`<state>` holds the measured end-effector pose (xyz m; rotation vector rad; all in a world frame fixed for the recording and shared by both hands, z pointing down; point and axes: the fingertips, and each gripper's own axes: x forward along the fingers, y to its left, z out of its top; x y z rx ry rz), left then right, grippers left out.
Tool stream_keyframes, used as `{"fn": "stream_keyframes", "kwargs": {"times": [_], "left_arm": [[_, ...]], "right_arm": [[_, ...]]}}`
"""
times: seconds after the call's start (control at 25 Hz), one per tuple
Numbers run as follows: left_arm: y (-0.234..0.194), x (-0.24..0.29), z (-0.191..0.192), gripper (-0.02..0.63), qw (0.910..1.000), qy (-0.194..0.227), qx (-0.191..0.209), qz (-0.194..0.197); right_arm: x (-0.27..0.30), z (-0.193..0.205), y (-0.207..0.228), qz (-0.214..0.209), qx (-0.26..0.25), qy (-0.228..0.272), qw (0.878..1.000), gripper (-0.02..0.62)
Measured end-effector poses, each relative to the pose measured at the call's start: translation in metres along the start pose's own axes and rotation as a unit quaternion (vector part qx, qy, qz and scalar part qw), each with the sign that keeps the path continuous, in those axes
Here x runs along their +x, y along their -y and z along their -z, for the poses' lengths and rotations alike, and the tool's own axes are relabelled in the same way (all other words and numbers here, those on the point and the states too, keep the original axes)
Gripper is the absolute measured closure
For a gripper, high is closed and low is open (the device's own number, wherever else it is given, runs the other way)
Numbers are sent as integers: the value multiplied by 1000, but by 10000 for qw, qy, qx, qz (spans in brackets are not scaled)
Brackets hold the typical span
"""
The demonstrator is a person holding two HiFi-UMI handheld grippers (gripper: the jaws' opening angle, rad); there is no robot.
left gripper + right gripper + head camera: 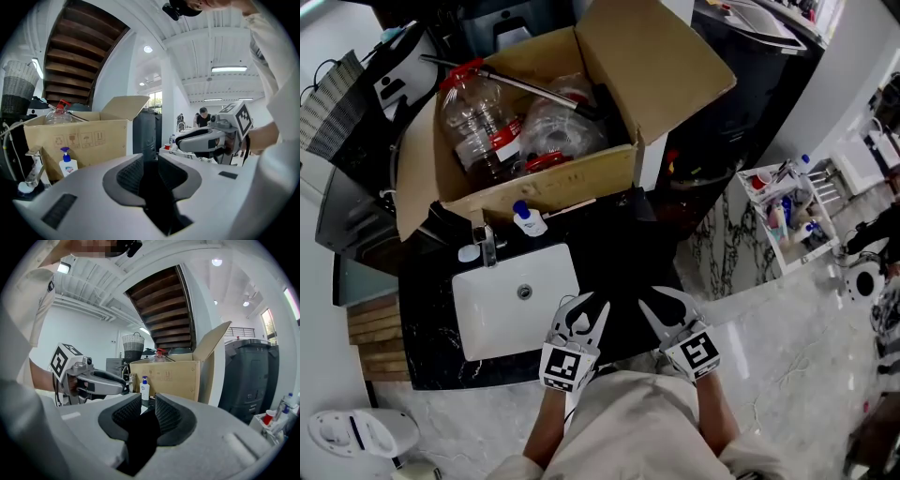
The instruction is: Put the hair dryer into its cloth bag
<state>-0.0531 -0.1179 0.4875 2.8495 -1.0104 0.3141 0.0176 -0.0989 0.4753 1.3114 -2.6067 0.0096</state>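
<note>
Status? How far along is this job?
Done: nothing visible; no hair dryer or cloth bag shows in any view. In hand: nothing; the left gripper and right gripper hover by the sink, jaws shut and empty. Left: everything, starting with finding dryer and bag.

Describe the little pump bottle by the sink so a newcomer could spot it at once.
Find the big open cardboard box on the dark counter. In front of its near wall, just behind the white sink, stands a small white pump bottle. Its blue pump top sets it apart from the metal faucet beside it.
</note>
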Motion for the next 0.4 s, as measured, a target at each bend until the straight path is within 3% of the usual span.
{"fn": "stream_keyframes", "kwargs": {"times": [0.4], "left_arm": [[-8,11,-2,511,9999,78,42,89]], "right_arm": [[0,3,18,401,67,-49,9992,509]]}}
